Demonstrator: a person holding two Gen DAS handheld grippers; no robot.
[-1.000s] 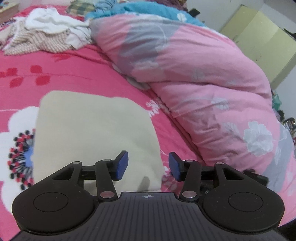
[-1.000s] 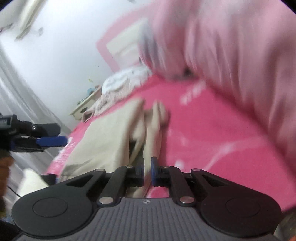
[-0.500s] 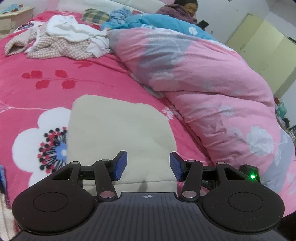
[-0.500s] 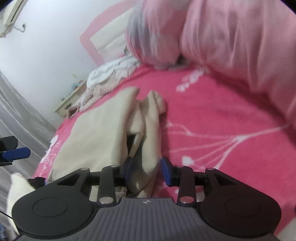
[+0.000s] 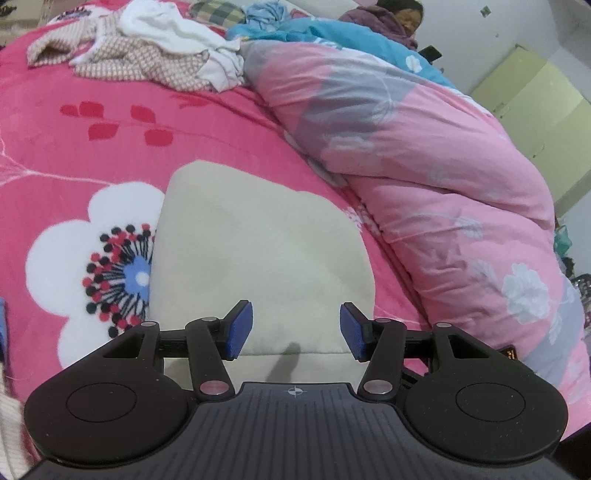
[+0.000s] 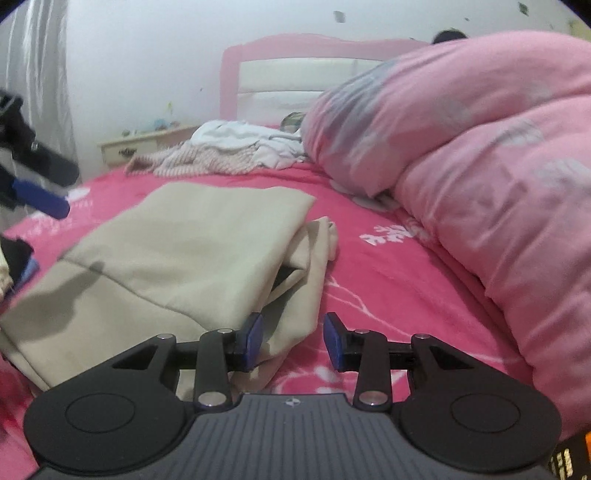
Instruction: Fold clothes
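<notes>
A beige garment [image 5: 258, 258] lies folded flat on the pink flowered bedspread [image 5: 92, 155]. In the left wrist view my left gripper [image 5: 295, 328] hovers open over the garment's near edge, with nothing between its blue pads. In the right wrist view the same garment [image 6: 184, 251] shows a loose fold along its right side. My right gripper [image 6: 291, 341] is open just above that side. The cloth's edge runs under its left pad [image 6: 253, 341], and neither pad presses on it. One blue pad [image 6: 40, 197] of the left gripper shows at the far left.
A bulky pink quilt [image 5: 424, 166] lies along the right of the bed. A heap of unfolded clothes [image 5: 147, 55] sits at the far end near the headboard [image 6: 295, 74]. A person [image 5: 391, 18] sits beyond the quilt. A nightstand [image 6: 147, 144] stands at the back left.
My right gripper went from shut to open and let the beige cloth go, and its view rolled level. The left gripper slid sideways, so the garment now sits centred before it.
</notes>
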